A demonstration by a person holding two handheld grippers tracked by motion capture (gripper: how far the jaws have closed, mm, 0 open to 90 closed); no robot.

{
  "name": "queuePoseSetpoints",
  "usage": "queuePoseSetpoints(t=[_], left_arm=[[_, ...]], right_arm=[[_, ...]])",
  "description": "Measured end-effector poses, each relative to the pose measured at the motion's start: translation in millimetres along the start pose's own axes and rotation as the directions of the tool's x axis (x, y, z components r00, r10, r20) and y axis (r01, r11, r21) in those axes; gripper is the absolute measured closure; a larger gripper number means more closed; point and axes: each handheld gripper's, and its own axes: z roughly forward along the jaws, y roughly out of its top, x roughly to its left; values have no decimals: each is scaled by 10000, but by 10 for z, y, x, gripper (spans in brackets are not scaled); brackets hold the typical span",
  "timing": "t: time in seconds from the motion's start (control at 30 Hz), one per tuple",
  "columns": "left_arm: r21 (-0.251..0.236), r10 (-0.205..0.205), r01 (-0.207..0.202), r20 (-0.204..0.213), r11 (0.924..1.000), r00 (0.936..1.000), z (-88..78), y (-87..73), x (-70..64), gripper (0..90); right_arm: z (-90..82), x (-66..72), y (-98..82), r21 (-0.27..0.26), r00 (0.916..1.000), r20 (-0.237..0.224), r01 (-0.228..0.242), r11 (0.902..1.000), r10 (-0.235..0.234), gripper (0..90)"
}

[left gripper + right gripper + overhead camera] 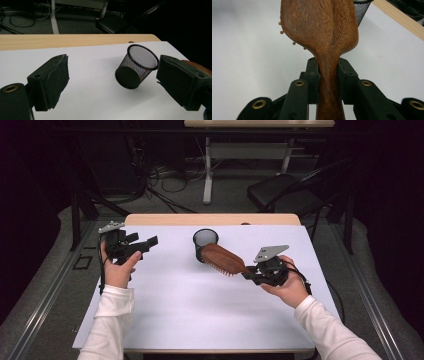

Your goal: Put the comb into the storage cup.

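A: Start with the high view. Where does everything sit relative to the mesh cup (pixel 205 241)?

B: The cup stands upright on the white table cover (pixel 200 310), toward the far edge. The wooden hairbrush (pixel 222 259) is held just on the near right side of it, head toward the cup and seemingly overlapping its lower wall, bristles facing down. The right gripper (pixel 248 273) has the handle end. The left gripper (pixel 150 242) hangs well off to the cup's left, holding nothing.

A: And the left gripper view?

B: Its jaws stand wide apart with bare table between them. The cup (pixel 137 66) lies ahead and to the right; it looks tilted, but that is likely the camera's own lean. A sliver of brown brush (pixel 197 66) peeks out behind the right-hand jaw.

A: The right gripper view?

B: The jaws are clamped on the brush's narrow neck (pixel 329 75), pads pressed to both sides of the wood. The broad head (pixel 319 22) rises toward the cup's mesh (pixel 362 10) at the top edge.

A: So how should the step go?

B: I judge the brush is bound for the cup. Lift the head clear above the rim first, tip the brush steeply, then lower it in slowly. The cup is light, so the free left gripper could steady its wall against tipping.
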Motion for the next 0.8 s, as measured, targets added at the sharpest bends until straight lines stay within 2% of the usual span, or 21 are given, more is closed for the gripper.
queuePoseSetpoints(t=[0.33, 0.57, 0.8], left_arm=[[92, 84, -85, 84, 9999, 9999, 20, -3, -27, 107], [213, 142, -146, 192, 9997, 9997, 51, -13, -68, 107], [387, 347, -360, 352, 9986, 9988, 100, -29, -136, 107]], right_arm=[[-6, -21, 25, -547, 9996, 136, -241, 9982, 249, 729], [14, -38, 41, -1100, 9983, 246, -506, 9926, 536, 729], [71, -32, 51, -1443, 9975, 381, -533, 9881, 594, 729]])
